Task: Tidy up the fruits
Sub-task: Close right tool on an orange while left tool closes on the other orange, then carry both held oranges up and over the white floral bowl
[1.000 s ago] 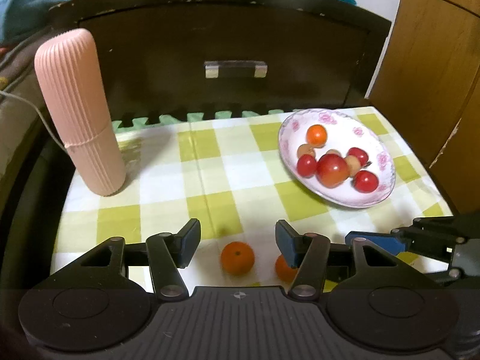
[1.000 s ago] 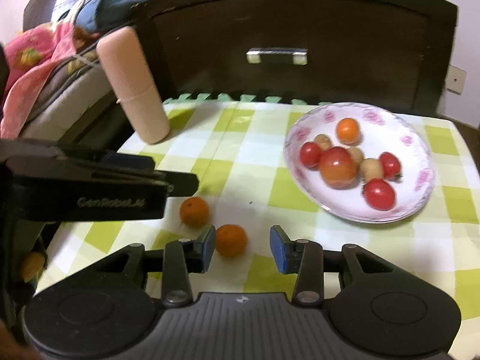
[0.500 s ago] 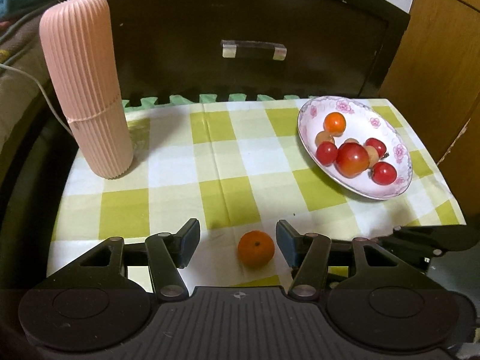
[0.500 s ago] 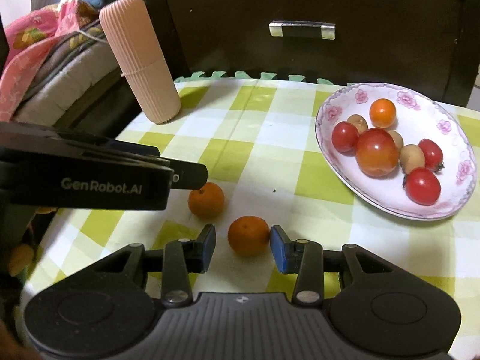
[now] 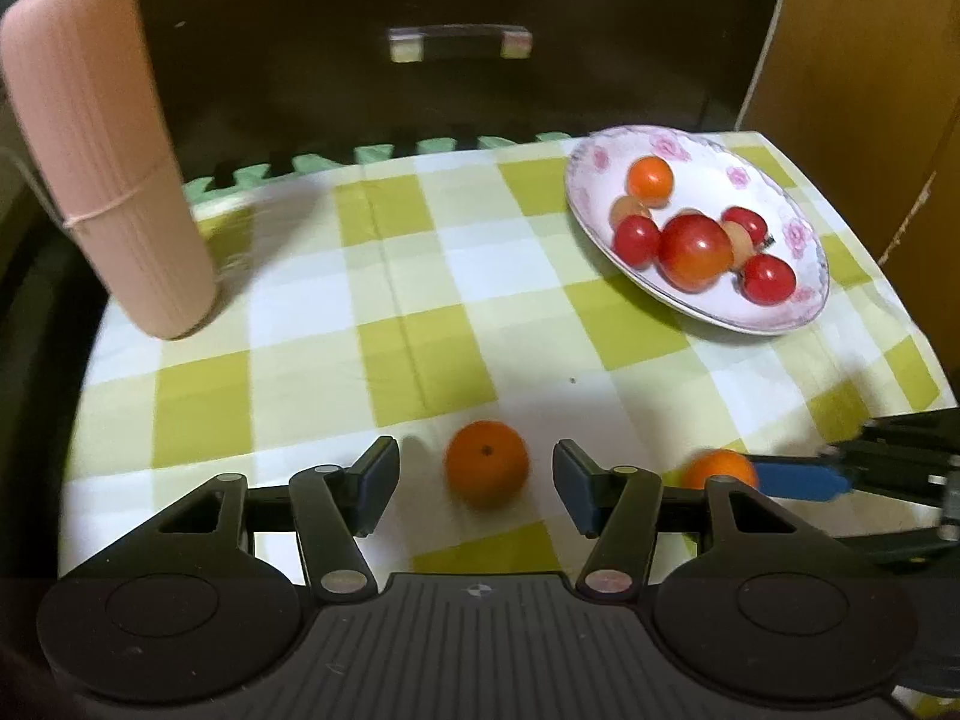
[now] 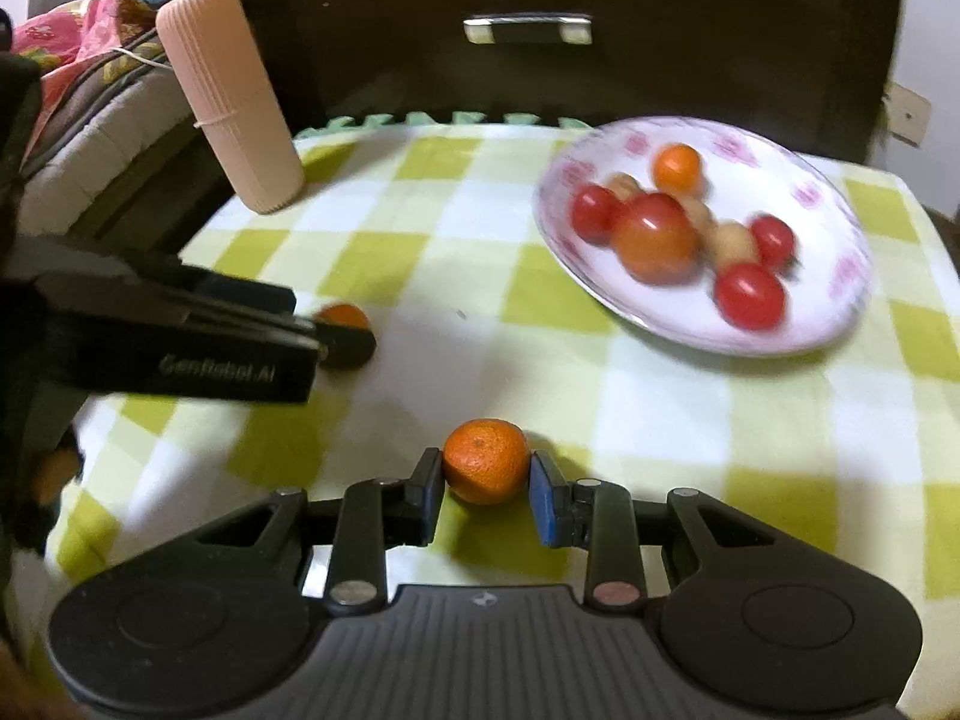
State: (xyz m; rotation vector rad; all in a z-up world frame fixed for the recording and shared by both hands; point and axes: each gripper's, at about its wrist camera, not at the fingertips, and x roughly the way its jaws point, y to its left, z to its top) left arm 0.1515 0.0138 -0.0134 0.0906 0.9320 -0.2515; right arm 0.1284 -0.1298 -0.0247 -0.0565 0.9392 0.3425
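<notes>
The left tool (image 5: 474,474) is sitting low over the near edge of the checked surface (image 5: 420,276), its fingers spread wide with a gap on each side of the orange mandarin (image 5: 487,471) lying between them; neither pad is touching the fruit. The right tool (image 6: 486,495) is reaching in level from the near side, its two blue-padded fingers pressed against both sides of a second mandarin (image 6: 487,468), which is resting on the cloth, gripped at its widest part. In the right wrist view the left tool's body is crossing the left of the frame, and white lettering on its side is reading roughly "GenRobot.AI", though blur is softening the letters. The flowered plate (image 6: 840,312) is standing at the far right of the surface, holding red tomatoes, one small orange fruit and some pale brown fruits. A ribbed pink cylinder (image 5: 108,168) is standing upright at the far left corner.
</notes>
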